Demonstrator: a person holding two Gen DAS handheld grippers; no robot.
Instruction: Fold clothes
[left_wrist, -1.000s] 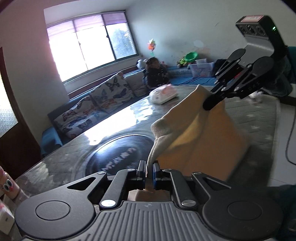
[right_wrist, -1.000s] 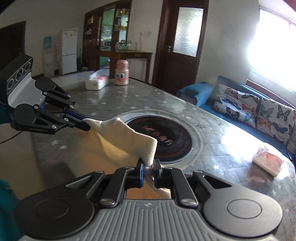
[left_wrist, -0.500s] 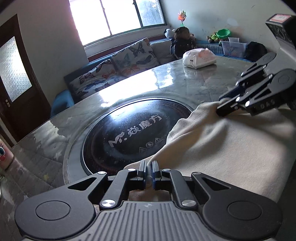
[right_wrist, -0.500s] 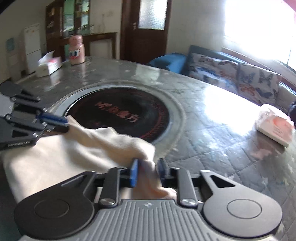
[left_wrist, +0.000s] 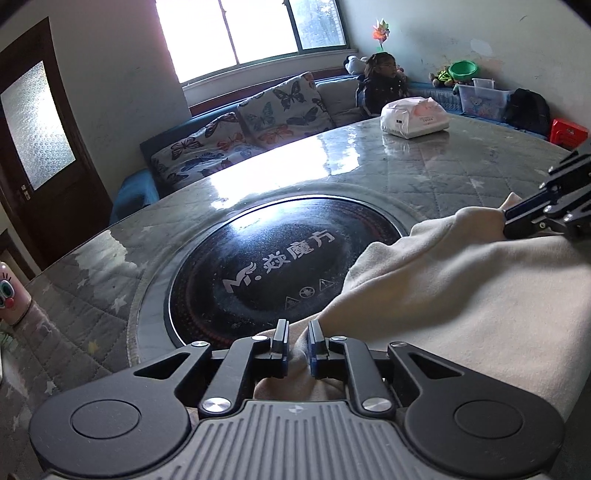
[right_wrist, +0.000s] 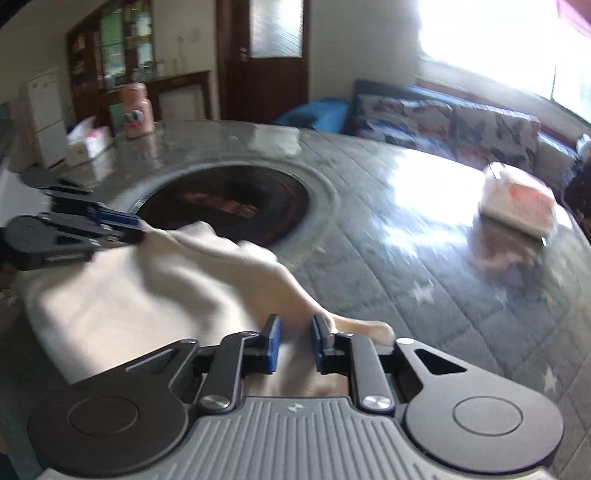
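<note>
1. The left gripper (left_wrist: 297, 341) sits low over the table (left_wrist: 424, 173), jaws a little apart, cloth between them.
2. The right gripper (right_wrist: 295, 338) is also low, jaws spread around cloth.
3. The cream garment (left_wrist: 461, 295) lies on the table, its edge overlapping the black round plate (left_wrist: 266, 273).

I counted one cream garment (left_wrist: 461, 295) lying ahead of my two grippers, the left gripper (left_wrist: 297, 343) and the right gripper (right_wrist: 294, 341). Beyond them sat one round black cooktop (left_wrist: 280, 262). Further off I counted one white tissue pack (left_wrist: 415, 117), one pink bottle (right_wrist: 136, 110) and two butterfly cushions (left_wrist: 280, 107).
</note>
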